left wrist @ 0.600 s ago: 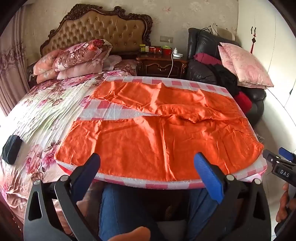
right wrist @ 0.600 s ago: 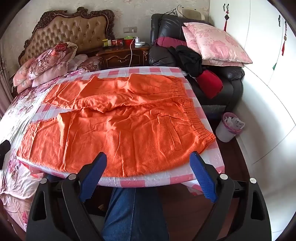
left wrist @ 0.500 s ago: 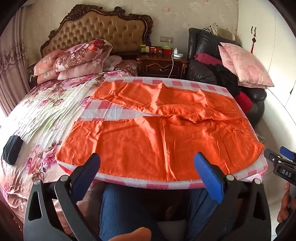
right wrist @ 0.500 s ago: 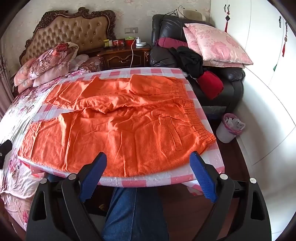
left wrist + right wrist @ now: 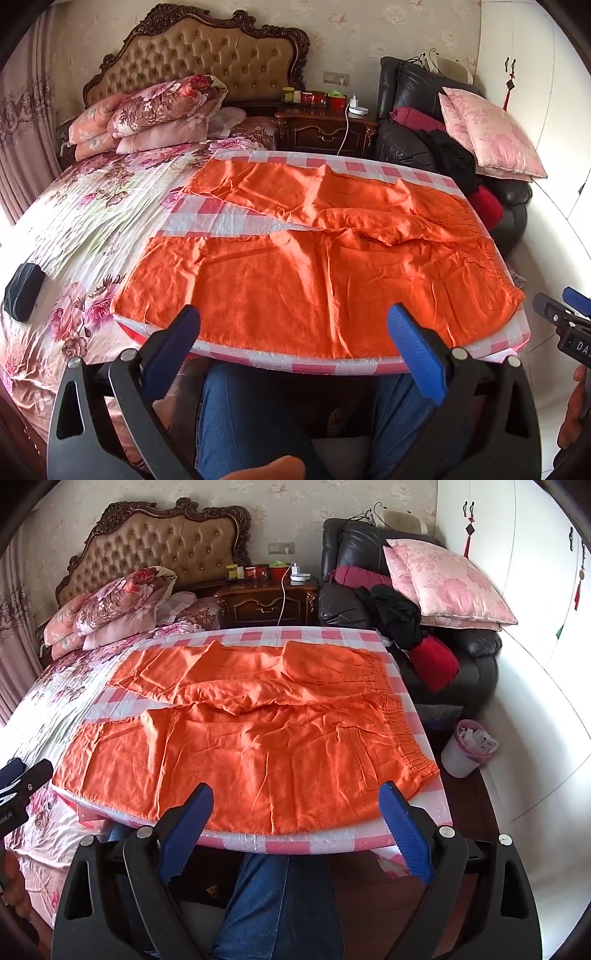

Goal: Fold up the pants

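Note:
Orange pants (image 5: 314, 280) (image 5: 258, 760) lie spread flat on a pink-and-white checked board (image 5: 207, 214) (image 5: 332, 635) set on the bed. The elastic waistband is at the right and the two legs run to the left, parted by a strip of bare board. My left gripper (image 5: 293, 325) hovers open over the near hem, nothing between its blue pads. My right gripper (image 5: 295, 801) hovers open the same way, nearer the waistband end. In each wrist view the other gripper shows at the edge, the right gripper (image 5: 565, 314) and the left gripper (image 5: 22, 779).
A person's legs in blue jeans (image 5: 240, 417) are under the board's near edge. A black object (image 5: 22, 291) lies on the floral bedspread at left. Stacked pillows (image 5: 159, 110), a nightstand (image 5: 325, 129), a black sofa (image 5: 476, 657) with cushions and a small bin (image 5: 467, 747) surround the bed.
The right wrist view has swung slightly left, so the left gripper's tip now shows at its left edge. The pants and both sets of jaws look unchanged.

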Tool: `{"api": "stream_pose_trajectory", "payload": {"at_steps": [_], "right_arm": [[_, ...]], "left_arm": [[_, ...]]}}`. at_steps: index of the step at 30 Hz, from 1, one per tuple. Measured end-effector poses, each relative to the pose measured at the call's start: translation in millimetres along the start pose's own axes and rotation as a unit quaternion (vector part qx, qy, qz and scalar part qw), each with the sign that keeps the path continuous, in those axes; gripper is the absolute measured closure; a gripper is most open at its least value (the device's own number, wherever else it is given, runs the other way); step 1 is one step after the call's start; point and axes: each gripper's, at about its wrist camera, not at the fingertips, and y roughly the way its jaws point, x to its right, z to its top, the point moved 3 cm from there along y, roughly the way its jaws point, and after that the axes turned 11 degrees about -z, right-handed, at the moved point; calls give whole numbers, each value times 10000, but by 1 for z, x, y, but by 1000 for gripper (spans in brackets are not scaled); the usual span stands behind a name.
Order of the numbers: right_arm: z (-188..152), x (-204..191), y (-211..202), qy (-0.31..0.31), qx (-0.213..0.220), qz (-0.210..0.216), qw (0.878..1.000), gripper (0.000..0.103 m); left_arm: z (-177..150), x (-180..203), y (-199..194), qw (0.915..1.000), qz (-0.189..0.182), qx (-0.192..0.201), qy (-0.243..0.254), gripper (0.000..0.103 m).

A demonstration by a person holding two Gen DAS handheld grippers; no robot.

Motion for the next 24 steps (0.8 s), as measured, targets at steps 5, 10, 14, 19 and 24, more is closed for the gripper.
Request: {"api": "stream_pose_trajectory", "payload": {"at_steps": [5,10,14,19,24], "right_arm": [[-1,-2,1,1,2,-7,10000,15],[-1,-2,1,0,-1,-12,10000,15],[-1,-3,1,0,4,-14,10000,15],[-1,-3,1,-3,8,-13,10000,15],[-1,-3,1,-1,7,-15,10000,15]], "left_arm": [[-1,1,-1,10000,20,19,-6,2],[-1,1,-1,10000,11,20,-9,2],[-1,0,-1,10000,9,25,-12,2],[-1,0,-1,10000,8,21,-16,2],[-1,0,-1,10000,9,28,-14,2]]}}
